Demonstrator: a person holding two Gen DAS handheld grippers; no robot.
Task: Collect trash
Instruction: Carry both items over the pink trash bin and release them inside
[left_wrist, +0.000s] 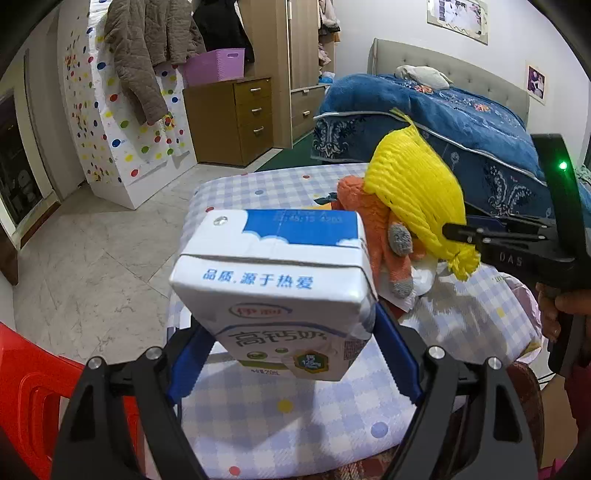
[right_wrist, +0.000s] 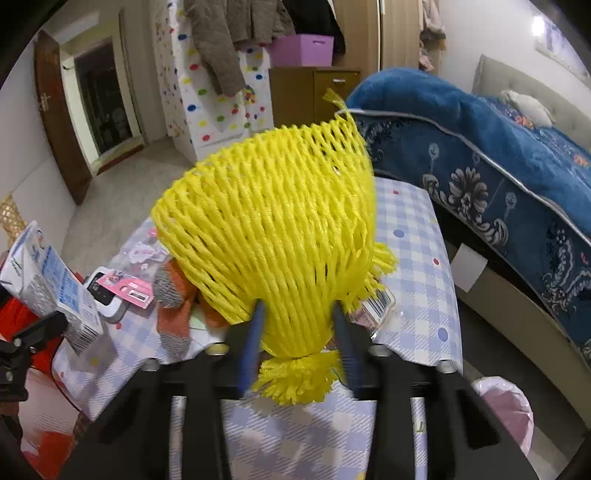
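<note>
Bedroom surroundings frame both views: a checked blue-and-white cloth covers the counter (left_wrist: 295, 424), with pale marble floor at the left and a bed under a blue blanket (left_wrist: 461, 122) at the upper right.

Low in the left wrist view, the left gripper (left_wrist: 291, 354) has its blue-padded jaws set wide, pressed against the two sides of a white and blue milk carton (left_wrist: 273, 288), which stands up out of the jaws, lifted above the cloth. To the right of the carton lies an orange knitted toy (left_wrist: 373, 236) with grey patches.

Low in the right wrist view, the right gripper (right_wrist: 299, 332) has its jaws drawn in narrow on the gathered neck of a yellow foam net sleeve (right_wrist: 273, 229); the net fans out above the jaws, filling the middle of the frame, and its frayed end hangs below them. In the left wrist view the same net sits at centre right, clear of the counter, with the black gripper reaching in from the right edge and a hand (left_wrist: 561, 306) on its grip.

Beyond the net, at the left of the right wrist view, a pink and white packet (right_wrist: 118, 291) lies flat on the cloth. A bin with a pink liner (right_wrist: 506, 406) stands on the floor at the lower right.
</note>
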